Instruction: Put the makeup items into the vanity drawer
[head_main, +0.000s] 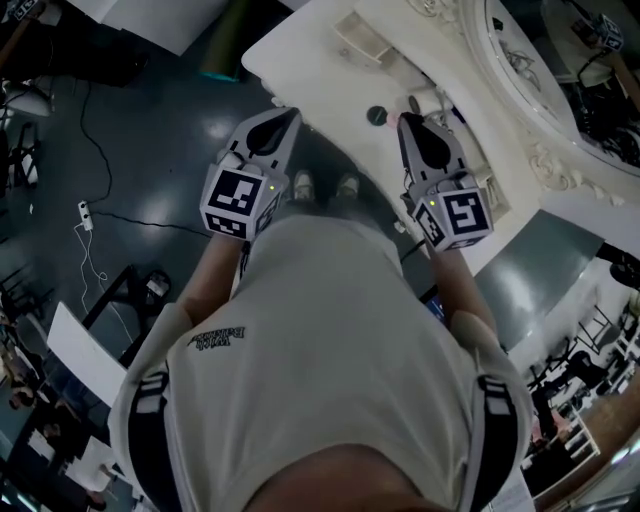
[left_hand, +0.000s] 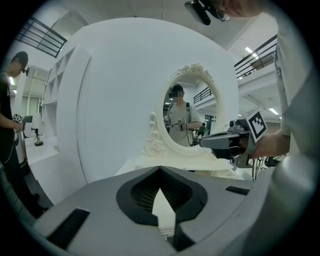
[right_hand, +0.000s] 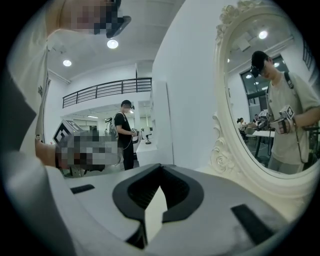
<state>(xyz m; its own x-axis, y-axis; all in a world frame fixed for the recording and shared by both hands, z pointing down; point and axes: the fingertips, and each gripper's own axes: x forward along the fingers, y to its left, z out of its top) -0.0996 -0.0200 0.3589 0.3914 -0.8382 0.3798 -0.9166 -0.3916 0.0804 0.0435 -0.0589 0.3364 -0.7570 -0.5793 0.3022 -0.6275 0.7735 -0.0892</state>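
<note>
In the head view the white vanity top (head_main: 300, 50) runs across the top, with its ornate oval mirror (head_main: 560, 90) at the right. A small dark round item (head_main: 377, 115) and a small pale item with a pinkish tip (head_main: 412, 103) lie near the vanity's front edge. My left gripper (head_main: 288, 116) hovers just off that edge, left of the round item, shut and empty. My right gripper (head_main: 408, 122) sits close beside the two items, also shut with nothing in it. Both gripper views show jaw tips meeting, left gripper (left_hand: 160, 169) and right gripper (right_hand: 161, 166). No drawer front is visible.
A small cream box (head_main: 362, 40) stands on the vanity top. The mirror (left_hand: 192, 112) fills the space ahead; its frame (right_hand: 225, 150) is close on the right. A power strip and cable (head_main: 85, 215) lie on the dark floor. Bystanders stand at the left (left_hand: 10, 125) and behind (right_hand: 125, 132).
</note>
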